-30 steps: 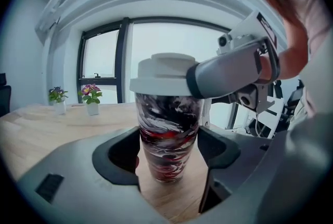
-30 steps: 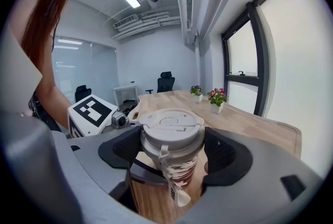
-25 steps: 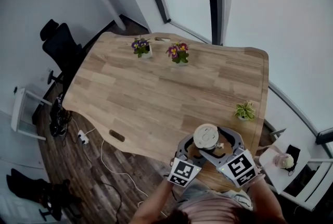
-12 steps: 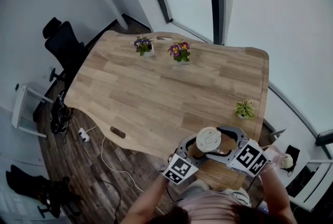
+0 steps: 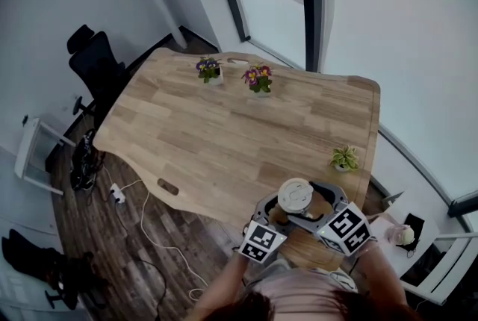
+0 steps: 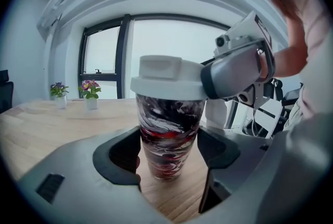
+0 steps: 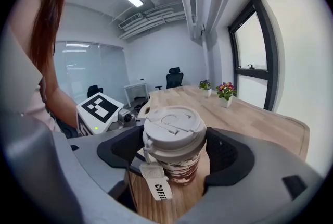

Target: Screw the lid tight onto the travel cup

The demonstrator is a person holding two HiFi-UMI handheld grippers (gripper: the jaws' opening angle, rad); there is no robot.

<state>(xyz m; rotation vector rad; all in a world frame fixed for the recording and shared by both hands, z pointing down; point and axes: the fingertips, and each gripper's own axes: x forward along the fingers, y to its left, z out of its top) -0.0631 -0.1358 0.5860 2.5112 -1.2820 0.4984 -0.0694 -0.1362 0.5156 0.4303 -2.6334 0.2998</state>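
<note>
The travel cup point(image 6: 166, 134), with a black, white and red swirl pattern, stands upright at the near edge of the wooden table point(image 5: 224, 133). Its white lid point(image 7: 174, 126) sits on top, and a strap marked COFFEE point(image 7: 156, 186) hangs from it. My left gripper point(image 6: 169, 150) is shut on the cup's body low down, both pads against its sides. My right gripper point(image 7: 176, 150) is shut on the lid rim from the other side, also seen as the right gripper point(image 6: 234, 69). From above, the lid point(image 5: 296, 195) shows between the left gripper point(image 5: 278, 216) and right gripper point(image 5: 310, 211).
Two flower pots point(image 5: 208, 69) point(image 5: 258, 78) stand at the table's far edge, and a small green plant point(image 5: 344, 157) near its right edge. A black office chair point(image 5: 93, 62) is at the far left. A white side table point(image 5: 407, 237) stands right of me. Cables lie on the floor point(image 5: 142, 222).
My right gripper's marker cube swung out to the right and then back, turning about the lid. The left gripper kept hold of the cup, which stayed in place.
</note>
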